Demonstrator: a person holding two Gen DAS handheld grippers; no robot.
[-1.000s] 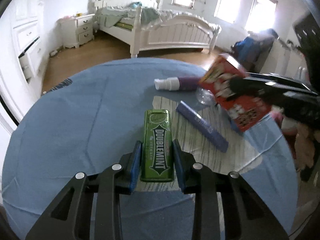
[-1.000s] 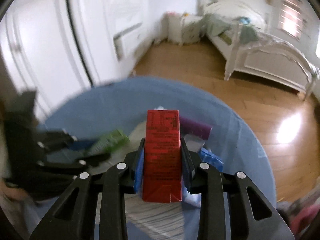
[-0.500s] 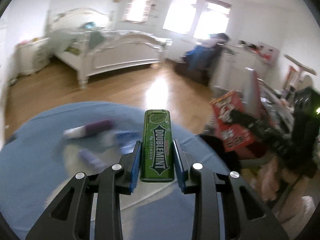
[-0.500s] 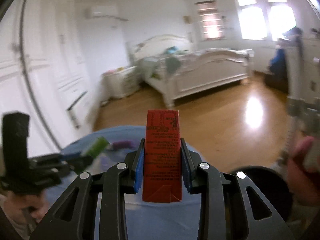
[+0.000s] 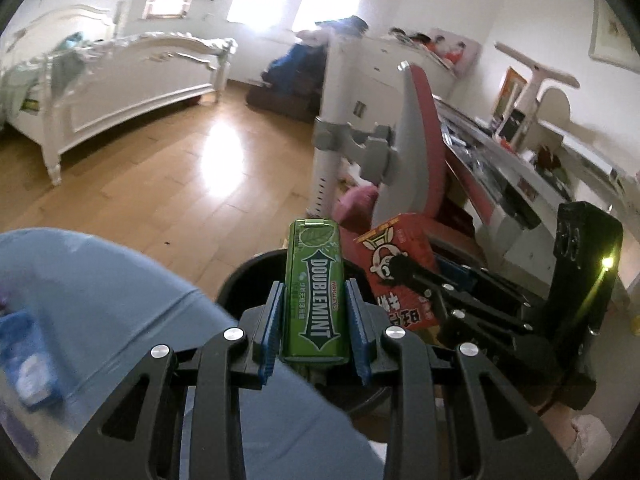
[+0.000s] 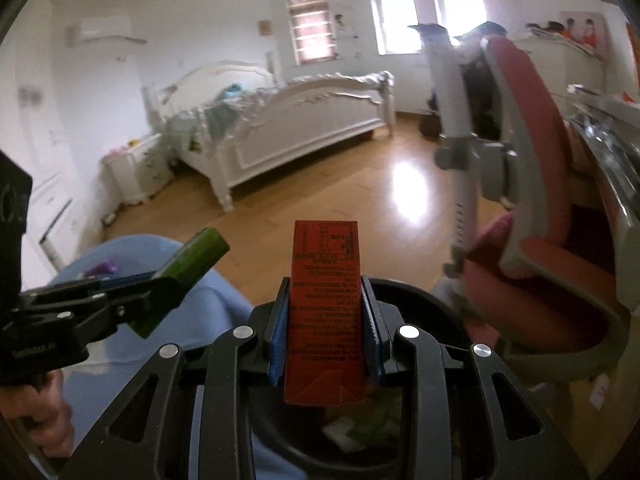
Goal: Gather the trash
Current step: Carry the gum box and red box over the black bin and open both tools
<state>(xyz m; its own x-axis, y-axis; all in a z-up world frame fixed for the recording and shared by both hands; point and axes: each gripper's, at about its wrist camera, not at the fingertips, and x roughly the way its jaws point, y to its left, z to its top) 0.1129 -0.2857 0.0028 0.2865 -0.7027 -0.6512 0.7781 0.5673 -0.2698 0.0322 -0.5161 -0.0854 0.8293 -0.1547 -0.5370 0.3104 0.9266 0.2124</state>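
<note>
My left gripper (image 5: 315, 332) is shut on a green Doublemint gum pack (image 5: 315, 292), held over the rim of a black trash bin (image 5: 244, 280) beside the blue-clothed table (image 5: 112, 300). To its right in the left wrist view, the right gripper (image 5: 436, 284) holds a red carton (image 5: 400, 268). In the right wrist view my right gripper (image 6: 326, 332) is shut on that red carton (image 6: 325, 308) above the black bin (image 6: 424, 304), which holds some crumpled waste (image 6: 352, 428). The left gripper (image 6: 160, 284) with the green pack (image 6: 196, 252) shows at the left there.
A pink and grey desk chair (image 5: 412, 152) stands just beyond the bin, with a cluttered desk (image 5: 520, 168) to the right. A blurred blue packet (image 5: 28, 360) lies on the table. A white bed (image 6: 280, 120) stands across the wooden floor (image 5: 160, 184).
Both grippers have swung away from the table's middle to the bin at its edge, each carrying its item. The views turned from the table toward the chair and desk.
</note>
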